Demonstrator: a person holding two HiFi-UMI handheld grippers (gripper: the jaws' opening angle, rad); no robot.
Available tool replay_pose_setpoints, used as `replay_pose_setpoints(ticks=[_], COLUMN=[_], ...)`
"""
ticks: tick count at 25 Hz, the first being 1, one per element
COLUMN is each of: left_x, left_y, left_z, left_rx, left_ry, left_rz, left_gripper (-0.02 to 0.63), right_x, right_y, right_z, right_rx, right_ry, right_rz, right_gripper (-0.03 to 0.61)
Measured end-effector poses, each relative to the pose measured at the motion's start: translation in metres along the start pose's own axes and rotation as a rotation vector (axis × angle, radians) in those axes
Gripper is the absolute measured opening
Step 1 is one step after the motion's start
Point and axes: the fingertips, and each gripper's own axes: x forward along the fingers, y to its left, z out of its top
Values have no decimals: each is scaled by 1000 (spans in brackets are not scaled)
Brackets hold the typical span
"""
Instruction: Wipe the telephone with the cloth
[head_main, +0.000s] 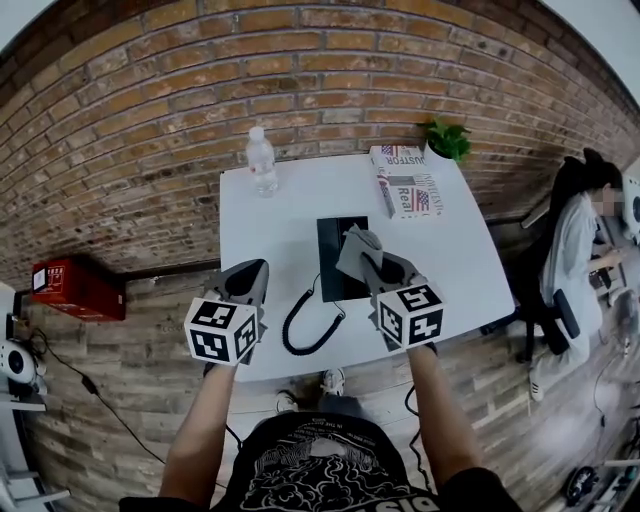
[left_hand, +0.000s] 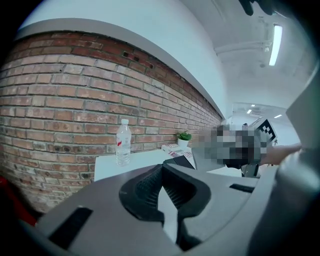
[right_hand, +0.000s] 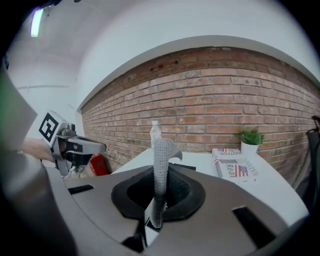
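Looking down through the head view, I see the white table (head_main: 280, 225) set against a brick wall. The black telephone (head_main: 332, 268) lies near its middle, and its coiled cord (head_main: 300, 338) loops toward the near edge. The telephone is too small and dark for me to make out a handset or keys.

My right gripper (head_main: 372, 262) is pinching the grey cloth (head_main: 357, 248), which hangs over the telephone's far right part. I cannot tell whether the fabric touches it. In the right gripper view the cloth (right_hand: 161, 160) stands up as a narrow mesh strip clamped between the pads. It hides most of the telephone (right_hand: 189, 167), leaving only a dark sliver.

My left gripper (head_main: 252, 275) hovers just left of the telephone, over the near side of the table. In its own view the jaws meet at the tips with nothing between them.

A water bottle (head_main: 262, 160) stands far left. A stack of magazines (head_main: 405, 182) and a potted plant (head_main: 448, 138) sit far right. A seated person (head_main: 580, 250), well apart on the right, is partly cut off.
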Motion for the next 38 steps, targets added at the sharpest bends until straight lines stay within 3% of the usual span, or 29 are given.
replay_pose_setpoints(ticks=[12, 38], left_x=[3, 19], left_y=[7, 10], left_z=[37, 16], left_rx=[62, 30], left_ry=[-59, -26], left_rz=[59, 51], left_gripper=[5, 5], right_x=[-33, -35], right_y=[-35, -56], right_z=[53, 45], right_rx=[12, 18], right_ry=[-161, -155], right_rz=[-82, -134], right_gripper=[11, 11])
